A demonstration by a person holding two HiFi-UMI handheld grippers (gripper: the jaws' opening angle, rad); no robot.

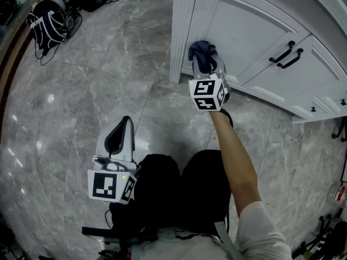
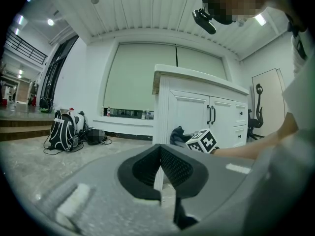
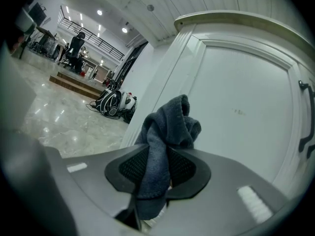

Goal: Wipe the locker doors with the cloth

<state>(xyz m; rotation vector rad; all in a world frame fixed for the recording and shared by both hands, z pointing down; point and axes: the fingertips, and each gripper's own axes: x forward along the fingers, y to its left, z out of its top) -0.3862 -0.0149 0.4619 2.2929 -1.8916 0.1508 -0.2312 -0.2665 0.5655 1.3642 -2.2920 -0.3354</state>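
Observation:
A dark blue-grey cloth (image 1: 201, 53) is bunched between the jaws of my right gripper (image 1: 209, 65), which is shut on it. The cloth (image 3: 165, 132) sticks out past the fingertips and sits close against the left white locker door (image 3: 246, 107), near the fluted corner post (image 1: 181, 31). Whether it touches the panel I cannot tell. My left gripper (image 1: 122, 128) hangs low over my lap, apart from the locker, shut with nothing in it. From the left gripper view, that gripper (image 2: 160, 154) points at the locker (image 2: 189, 114), where the cloth (image 2: 177, 134) shows.
Black double handles (image 1: 287, 53) sit where the two doors meet, with small drawers (image 1: 325, 104) further right. A backpack (image 1: 49, 18) and cables lie on the marble floor at the far left. An office chair (image 2: 256, 117) stands beyond the locker. Low steps (image 2: 22, 132) run along the left.

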